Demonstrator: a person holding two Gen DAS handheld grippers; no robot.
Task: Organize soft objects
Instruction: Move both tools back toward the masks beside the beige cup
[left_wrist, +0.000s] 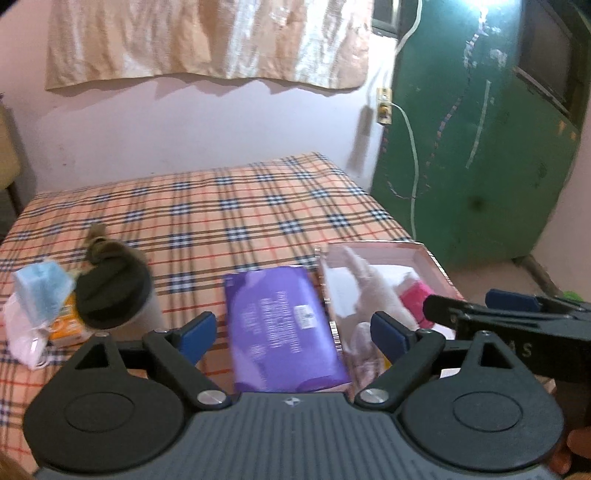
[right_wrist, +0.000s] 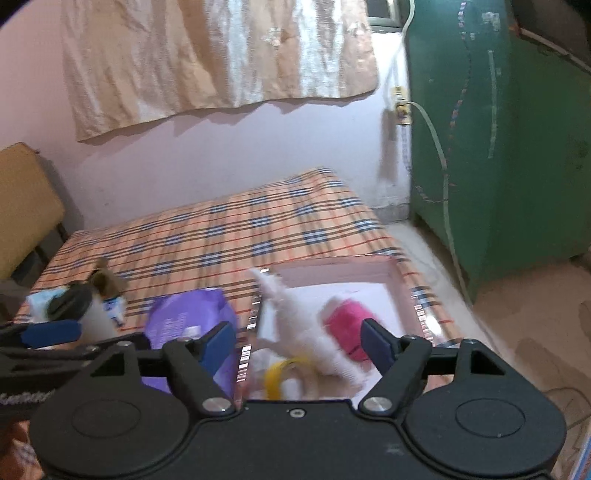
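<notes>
An open pink box (left_wrist: 424, 254) (right_wrist: 395, 280) sits on the plaid bed (left_wrist: 221, 206) (right_wrist: 229, 229). In it lie a white fluffy toy (left_wrist: 373, 291) (right_wrist: 295, 314), a pink plush ball (left_wrist: 413, 299) (right_wrist: 347, 317) and a yellow ring (right_wrist: 275, 376). A purple packet (left_wrist: 280, 325) (right_wrist: 184, 317) lies flat left of the box. My left gripper (left_wrist: 293, 332) hangs open above the packet, gripping nothing. My right gripper (right_wrist: 297, 339) stands open over the box's near end, its pads clear of the toys.
At the bed's left lie a dark cap (left_wrist: 114, 291) (right_wrist: 70, 302), a pale blue soft item (left_wrist: 42, 291), a white bag (left_wrist: 22, 336) and an orange pack (left_wrist: 68, 325). A green cabinet (left_wrist: 472, 147) (right_wrist: 498, 147) stands right; a chair (right_wrist: 26, 206) stands left.
</notes>
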